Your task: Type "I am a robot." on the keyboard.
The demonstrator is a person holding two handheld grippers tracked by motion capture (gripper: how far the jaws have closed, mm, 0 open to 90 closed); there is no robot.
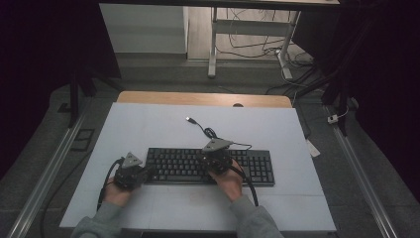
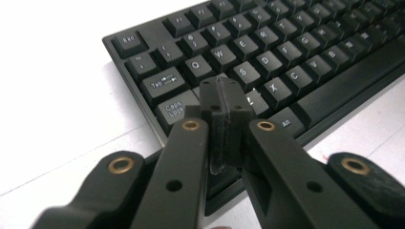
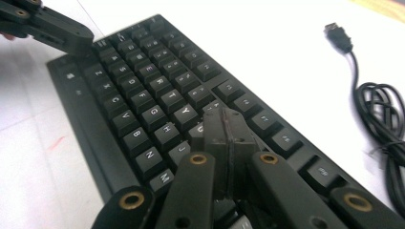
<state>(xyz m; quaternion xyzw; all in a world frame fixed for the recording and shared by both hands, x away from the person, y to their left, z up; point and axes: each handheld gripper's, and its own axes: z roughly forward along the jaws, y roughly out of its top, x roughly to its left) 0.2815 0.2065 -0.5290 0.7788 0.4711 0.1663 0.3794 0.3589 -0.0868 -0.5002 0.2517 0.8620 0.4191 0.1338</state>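
Keyboard under both closed jaws

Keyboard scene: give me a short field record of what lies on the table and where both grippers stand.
surface: white table top
main thing: black keyboard, lying flat, long side toward the person
cable: black cable coiled behind the keyboard, its USB plug lying loose on the table
left gripper: jaws shut, nothing between them, tips over the keys near Caps Lock at the keyboard's left end
right gripper: jaws shut, nothing between them, tips over the keys near the H and J keys
key contact: cannot tell for either gripper
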